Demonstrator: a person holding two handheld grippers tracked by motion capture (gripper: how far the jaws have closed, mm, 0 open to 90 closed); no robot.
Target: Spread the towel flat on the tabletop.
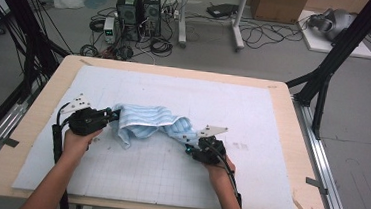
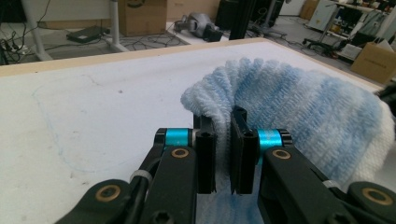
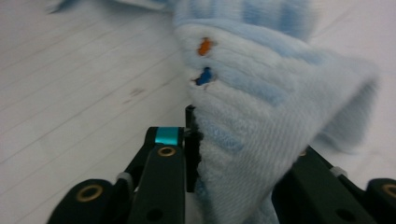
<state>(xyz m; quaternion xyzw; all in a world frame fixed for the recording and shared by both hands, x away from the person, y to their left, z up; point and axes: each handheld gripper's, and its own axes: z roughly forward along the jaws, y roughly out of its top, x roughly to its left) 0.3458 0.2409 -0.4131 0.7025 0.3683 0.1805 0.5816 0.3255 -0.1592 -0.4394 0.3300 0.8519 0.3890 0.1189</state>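
The left tongs are clamped on one end of the blue towel; the right tongs grip its other end. The towel lies bunched mid-surface between them, well clear of every edge.

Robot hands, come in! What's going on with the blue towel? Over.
Left gripper shut on towel. Right gripper clamped on its other end. Towel bunched on white mat. Nothing in the way.
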